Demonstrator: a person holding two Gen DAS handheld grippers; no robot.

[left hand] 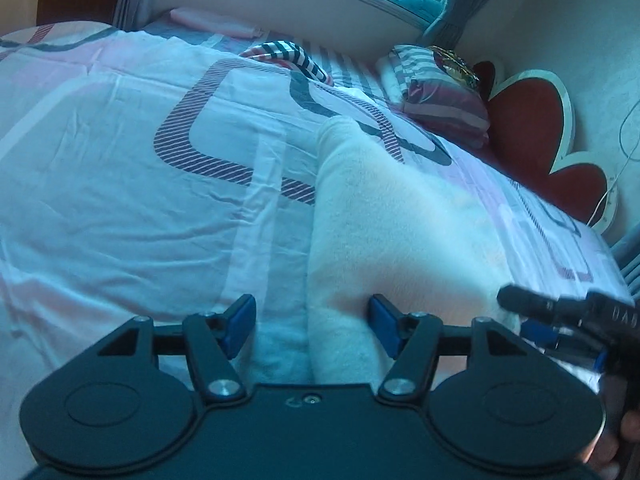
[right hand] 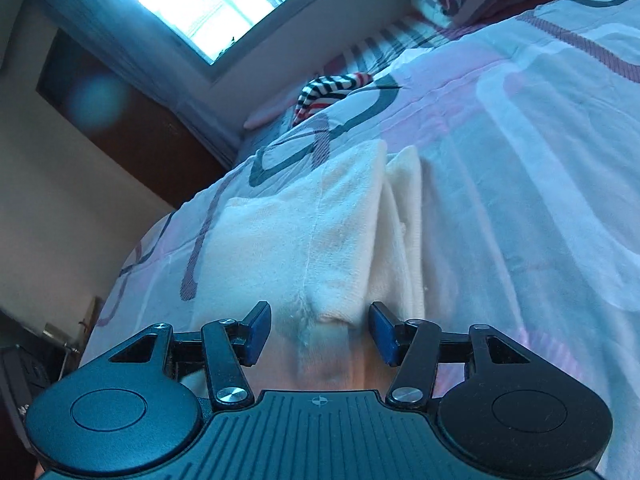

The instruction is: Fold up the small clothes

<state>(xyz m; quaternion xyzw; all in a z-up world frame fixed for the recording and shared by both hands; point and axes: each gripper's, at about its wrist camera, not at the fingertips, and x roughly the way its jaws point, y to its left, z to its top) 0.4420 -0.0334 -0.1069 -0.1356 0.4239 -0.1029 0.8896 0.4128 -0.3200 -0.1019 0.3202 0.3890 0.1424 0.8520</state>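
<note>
- Left claw stood part open over the near edge of the white garment, gripping nothing.
- Right claw likewise part open, garment between its pads, not pinched.
- Garment lay on the bed, already folded lengthwise; likely a fold just released.
- Next: regrip the near end, fold across.
- Striped cloth and pillow lay beyond; window behind.

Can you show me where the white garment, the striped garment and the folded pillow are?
white garment (right hand: pixel 320 216): right wrist view, its seam.
striped garment (left hand: pixel 296 58): left wrist view, its bunched middle.
folded pillow (left hand: pixel 444 100): left wrist view, its striped cover.
</note>
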